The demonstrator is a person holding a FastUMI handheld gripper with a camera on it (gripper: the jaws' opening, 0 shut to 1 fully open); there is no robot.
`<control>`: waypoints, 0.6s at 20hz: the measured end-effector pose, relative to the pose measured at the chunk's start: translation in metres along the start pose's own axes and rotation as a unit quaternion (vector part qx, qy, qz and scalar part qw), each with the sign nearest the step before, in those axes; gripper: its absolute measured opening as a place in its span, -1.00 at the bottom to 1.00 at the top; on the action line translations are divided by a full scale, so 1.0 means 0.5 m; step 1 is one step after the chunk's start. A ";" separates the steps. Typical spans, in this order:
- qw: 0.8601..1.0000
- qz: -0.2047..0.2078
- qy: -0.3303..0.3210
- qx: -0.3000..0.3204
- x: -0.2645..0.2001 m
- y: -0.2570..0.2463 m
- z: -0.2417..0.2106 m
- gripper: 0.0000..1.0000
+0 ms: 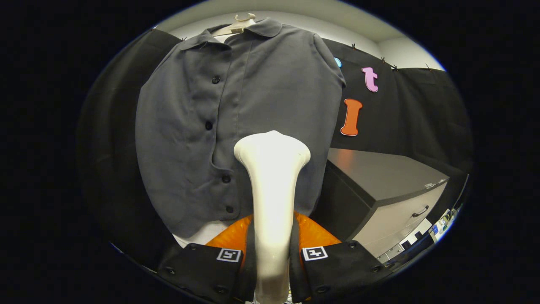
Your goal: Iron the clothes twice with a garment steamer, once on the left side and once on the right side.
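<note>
In the gripper view, the gripper (272, 253) is seen clenched on the handle of a white garment steamer (272, 177), both fingers pressed against its sides. The steamer's flared head is held upright just ahead of the fingers, close to a grey buttoned shirt (236, 109) hung on a pale hanger (240, 23) at the far wall. A grey drawer cabinet (392, 190) is seen to the right.

even bright indoor light, glare on the white steamer (272, 185), strong fisheye bending at edges, sharp focus
</note>
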State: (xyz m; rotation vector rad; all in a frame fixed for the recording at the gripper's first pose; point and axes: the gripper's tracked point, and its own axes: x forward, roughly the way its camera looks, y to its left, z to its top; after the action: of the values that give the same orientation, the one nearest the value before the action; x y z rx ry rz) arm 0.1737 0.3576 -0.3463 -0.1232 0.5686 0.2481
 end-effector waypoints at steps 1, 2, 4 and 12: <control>1.000 0.000 0.005 0.001 0.000 -0.001 -0.016 -0.22; 1.000 -0.001 0.010 0.003 0.001 -0.001 -0.030 -0.22; 1.000 -0.003 0.019 0.005 0.002 -0.005 -0.055 -0.22; 0.998 -0.004 0.060 0.014 -0.004 -0.008 -0.151 -0.22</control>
State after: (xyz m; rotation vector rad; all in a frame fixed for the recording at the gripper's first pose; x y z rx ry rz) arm 0.1342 0.3395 -0.4084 -0.1138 0.6915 0.2263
